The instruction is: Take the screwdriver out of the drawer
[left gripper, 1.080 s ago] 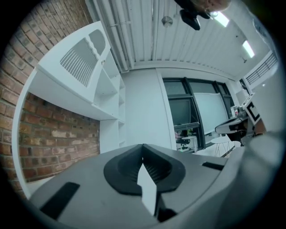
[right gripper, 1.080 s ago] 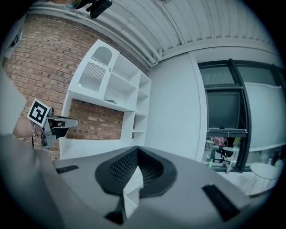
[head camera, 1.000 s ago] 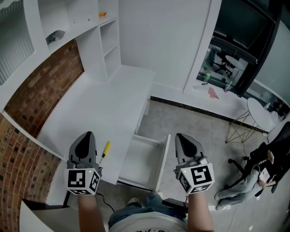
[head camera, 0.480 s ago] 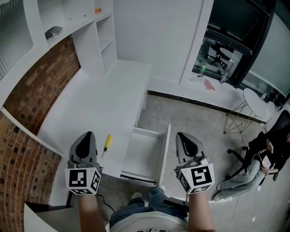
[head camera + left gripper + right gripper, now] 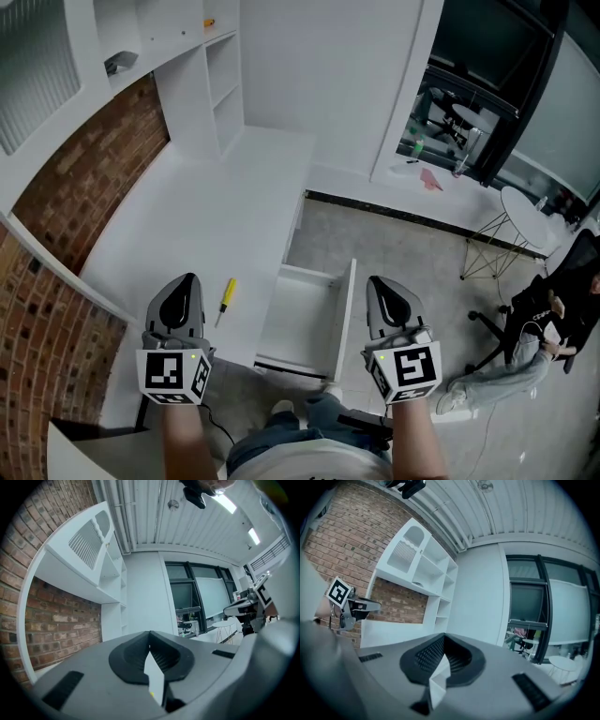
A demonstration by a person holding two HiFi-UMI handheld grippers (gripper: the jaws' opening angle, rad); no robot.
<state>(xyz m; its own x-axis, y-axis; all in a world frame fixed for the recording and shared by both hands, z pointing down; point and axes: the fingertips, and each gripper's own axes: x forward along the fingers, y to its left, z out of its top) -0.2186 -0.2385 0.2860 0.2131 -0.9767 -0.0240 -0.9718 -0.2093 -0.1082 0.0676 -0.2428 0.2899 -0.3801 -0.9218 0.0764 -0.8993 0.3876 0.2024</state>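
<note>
Grey plastic with black ribbed pads sits nearest. The left claw (image 5: 184, 281) and the right claw (image 5: 382, 283) are both held level and both pinched shut, with nothing caught between the pads of either.

Just past the left claw, the screwdriver (image 5: 224, 301) lies flat on the white surface (image 5: 216, 216). It is close to the near end and just in from the edge under which the drawer (image 5: 349, 305) stands pulled out. It is a short, slim tool with a yellow handle at its far end. A thin dark shaft points back toward the person, roughly along that edge. It touches neither claw and is plainly out of the drawer, whose white inside shows nothing in it.

As I judge it, the taking-out itself is finished and this is the step after the set-down. Little is left to call for a move. At most the drawer front, which is nearest the right claw, could be pushed home (the task does not ask for this). A round handle so close to an edge could roll if the surface is jolted, so any such push would best be gentle.

Farther on, the surface runs to a white shelf unit (image 5: 202, 94) at its far end. A brick wall (image 5: 89, 173) stands along its left edge, and grey floor (image 5: 394, 253) lies beyond the drawer.
</note>
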